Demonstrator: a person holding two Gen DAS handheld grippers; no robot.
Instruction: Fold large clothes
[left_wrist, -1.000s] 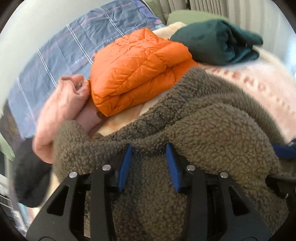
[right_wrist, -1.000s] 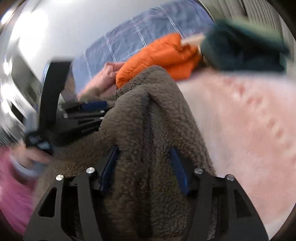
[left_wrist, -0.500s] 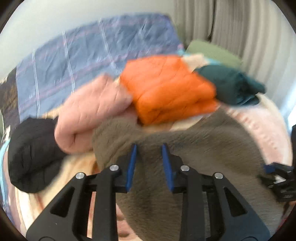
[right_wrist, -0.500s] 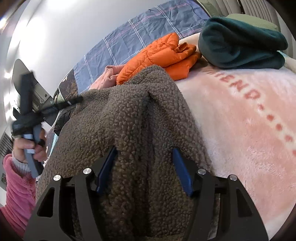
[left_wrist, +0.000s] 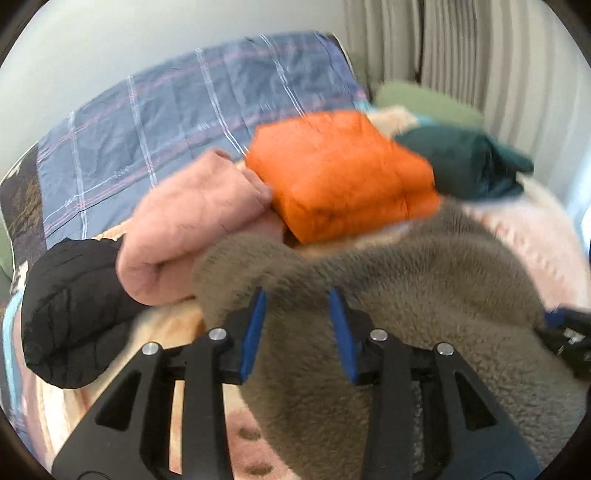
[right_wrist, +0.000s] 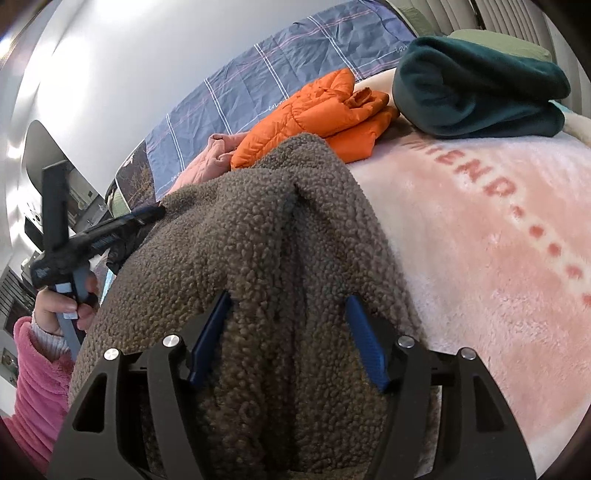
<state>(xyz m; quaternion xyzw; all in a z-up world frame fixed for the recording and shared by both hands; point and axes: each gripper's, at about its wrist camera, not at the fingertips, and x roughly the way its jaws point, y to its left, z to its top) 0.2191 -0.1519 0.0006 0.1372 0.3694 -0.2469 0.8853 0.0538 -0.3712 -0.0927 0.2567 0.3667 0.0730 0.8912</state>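
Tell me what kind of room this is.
Most likely a bedroom: clothes lie on a bed under a pink blanket, a plaid duvet is bunched against the wall, and a green pillow sits by the curtains.

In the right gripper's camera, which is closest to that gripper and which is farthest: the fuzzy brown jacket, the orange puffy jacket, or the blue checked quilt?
1. Fuzzy brown jacket: between the right gripper's jaws, nearest.
2. Orange puffy jacket: folded beyond the brown one, mid-bed.
3. Blue checked quilt: farthest, by the wall behind the orange jacket.
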